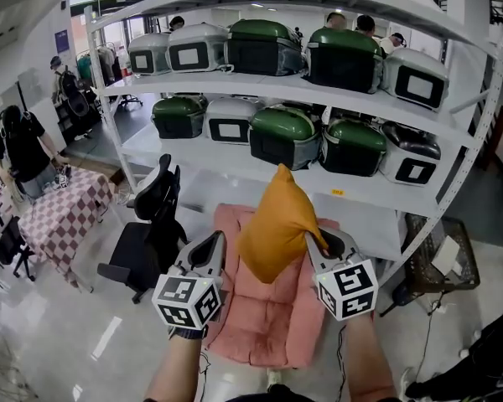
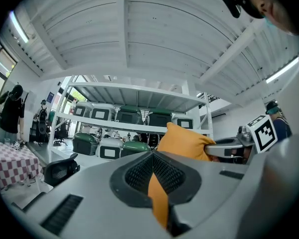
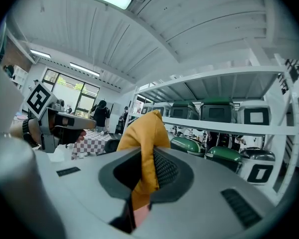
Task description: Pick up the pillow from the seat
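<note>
Now my left gripper and right gripper each have fingers pinched on opposite edges of the mustard-yellow fabric pillow, sharing its weight, clear above the pink padded seat.

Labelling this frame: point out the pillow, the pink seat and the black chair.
pillow point(image 1: 277, 229), head view, middle of its face.
pink seat point(image 1: 264, 321), head view, bare cushion.
black chair point(image 1: 138, 247), head view, seat pad.

Shelving stands close behind the pink seat, a black office chair beside its left.
</note>
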### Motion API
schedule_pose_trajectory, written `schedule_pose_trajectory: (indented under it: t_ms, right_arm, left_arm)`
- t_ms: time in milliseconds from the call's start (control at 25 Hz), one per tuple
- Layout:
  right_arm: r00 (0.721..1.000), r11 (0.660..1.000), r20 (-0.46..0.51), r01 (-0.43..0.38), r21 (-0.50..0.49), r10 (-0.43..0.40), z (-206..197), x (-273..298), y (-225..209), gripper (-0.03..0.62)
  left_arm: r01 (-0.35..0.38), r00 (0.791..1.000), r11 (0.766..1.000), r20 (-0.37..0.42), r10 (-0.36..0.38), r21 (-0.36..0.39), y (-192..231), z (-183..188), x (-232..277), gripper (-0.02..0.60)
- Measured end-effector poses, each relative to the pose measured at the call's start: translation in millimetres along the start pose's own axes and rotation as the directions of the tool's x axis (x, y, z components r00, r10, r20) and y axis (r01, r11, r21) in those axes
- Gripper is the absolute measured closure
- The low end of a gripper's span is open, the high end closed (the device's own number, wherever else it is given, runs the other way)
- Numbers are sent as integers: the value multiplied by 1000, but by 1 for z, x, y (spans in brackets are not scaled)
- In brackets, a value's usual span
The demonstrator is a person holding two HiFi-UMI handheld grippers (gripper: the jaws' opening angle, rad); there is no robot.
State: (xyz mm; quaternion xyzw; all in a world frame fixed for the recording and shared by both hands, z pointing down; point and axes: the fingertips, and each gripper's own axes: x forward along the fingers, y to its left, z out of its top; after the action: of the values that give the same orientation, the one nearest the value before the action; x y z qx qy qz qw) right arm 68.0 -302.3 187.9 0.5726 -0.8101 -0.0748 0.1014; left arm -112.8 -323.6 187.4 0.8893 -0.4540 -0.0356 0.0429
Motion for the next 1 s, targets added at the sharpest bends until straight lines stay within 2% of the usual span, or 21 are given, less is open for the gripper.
schedule_pose_trajectory:
  t_ms: [1000]
  right_arm:
    - [1000, 1000, 1, 14, -28, -14, -1, -14, 6, 569]
  left_arm:
    - [19, 1000, 1000, 9, -19, 4, -13, 2, -8, 575]
